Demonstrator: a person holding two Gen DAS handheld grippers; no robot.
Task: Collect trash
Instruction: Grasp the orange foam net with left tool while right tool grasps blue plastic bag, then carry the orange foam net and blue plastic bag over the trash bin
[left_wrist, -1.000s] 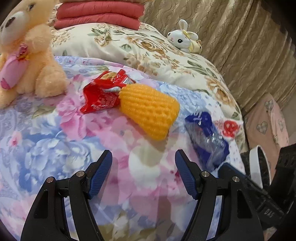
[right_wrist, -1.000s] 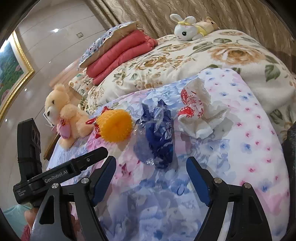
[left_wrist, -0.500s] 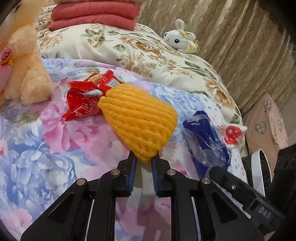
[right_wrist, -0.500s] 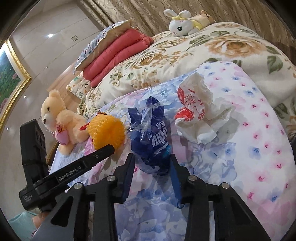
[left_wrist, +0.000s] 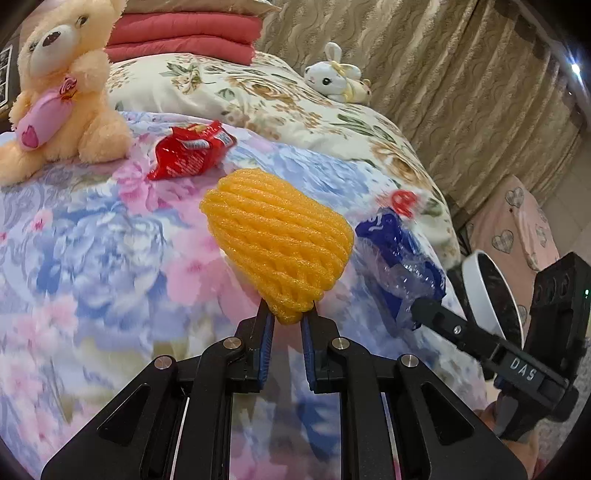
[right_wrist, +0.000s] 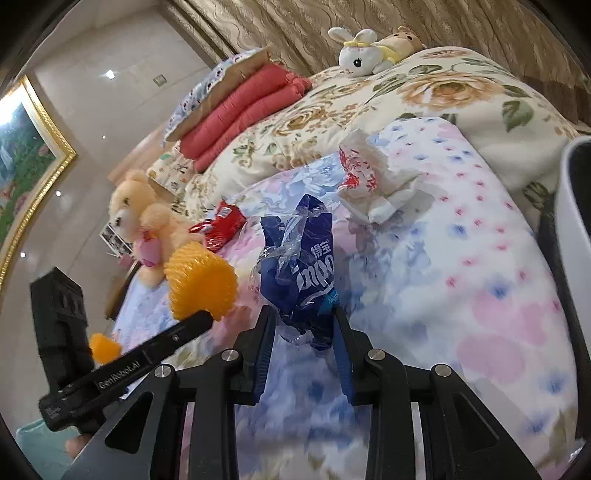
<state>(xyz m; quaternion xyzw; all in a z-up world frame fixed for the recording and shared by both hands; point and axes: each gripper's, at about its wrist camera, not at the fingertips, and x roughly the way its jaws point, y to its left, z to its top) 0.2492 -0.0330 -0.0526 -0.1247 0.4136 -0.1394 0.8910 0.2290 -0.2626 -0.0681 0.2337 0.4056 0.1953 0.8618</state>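
Note:
My left gripper (left_wrist: 287, 320) is shut on the lower tip of an orange foam fruit net (left_wrist: 277, 240) and holds it lifted above the floral bedspread (left_wrist: 92, 240). My right gripper (right_wrist: 303, 332) is shut on a crumpled blue plastic wrapper (right_wrist: 299, 269), raised off the bed; the wrapper also shows in the left wrist view (left_wrist: 399, 254). The net also shows in the right wrist view (right_wrist: 201, 286). A red snack packet (left_wrist: 188, 149) lies on the bed beyond the net. A crumpled white and red tissue pack (right_wrist: 373, 184) lies further back.
A peach teddy bear (left_wrist: 62, 92) sits at the left of the bed. A white toy bunny (left_wrist: 336, 79) lies on the rose-patterned quilt (left_wrist: 258, 96). Folded red blankets (left_wrist: 184, 37) are stacked behind. A white-rimmed bin (left_wrist: 487, 288) stands off the bed's right edge.
Both grippers closed, the left on the orange net and the right on the blue wrapper, and lifted them off the bedspread. The red packet now lies uncovered.

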